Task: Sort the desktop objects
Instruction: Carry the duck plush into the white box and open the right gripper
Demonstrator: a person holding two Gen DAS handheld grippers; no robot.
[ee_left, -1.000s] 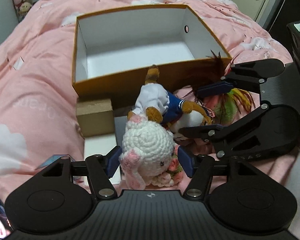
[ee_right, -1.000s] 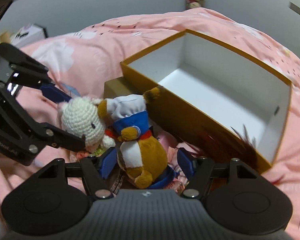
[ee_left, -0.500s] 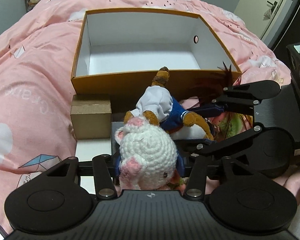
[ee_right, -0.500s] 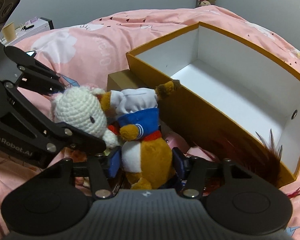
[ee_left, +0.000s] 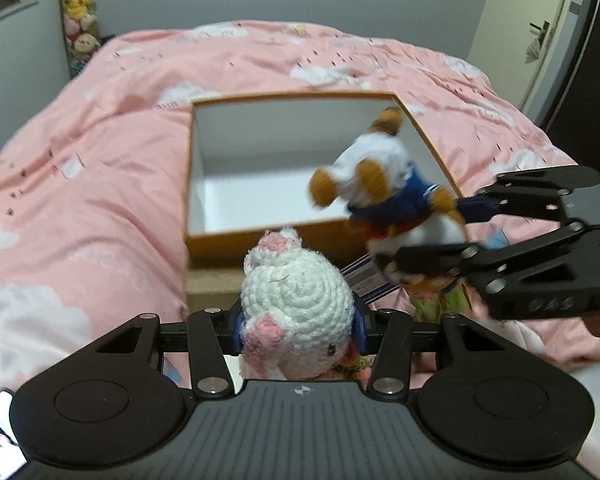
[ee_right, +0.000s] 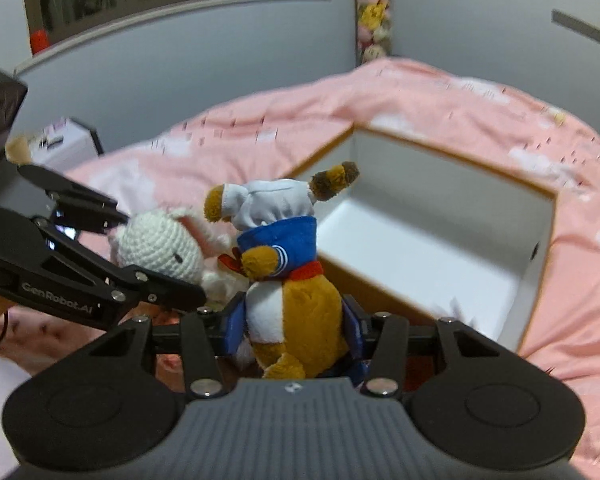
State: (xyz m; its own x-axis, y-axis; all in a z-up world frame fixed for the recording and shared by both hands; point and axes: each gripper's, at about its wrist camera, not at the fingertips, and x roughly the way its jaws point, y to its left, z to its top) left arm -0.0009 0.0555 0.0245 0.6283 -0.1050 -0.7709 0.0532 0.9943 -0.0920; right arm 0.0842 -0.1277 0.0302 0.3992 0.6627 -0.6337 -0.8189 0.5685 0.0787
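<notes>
Left side: left gripper (ee_left: 298,326) has its blue pads pressed on either flank of the white crochet bunny (ee_left: 296,308), jaws about half closed, toy's head poking up between them. It hangs just short of the near wall of the open orange box (ee_left: 204,236), above the pink quilt (ee_left: 100,200).

Centre: box interior white and bare as far as I can see. A small brown carton sits against its near wall.

Right side: right gripper (ee_right: 294,326) is clamped round the belly of the brown plush in sailor top (ee_right: 284,264), also roughly half closed. Plush rides above the box's near rim.

Judgement: carry both toys clear over the rim before letting go; keep the two grippers apart so the plushes don't snag; lower, then release.
</notes>
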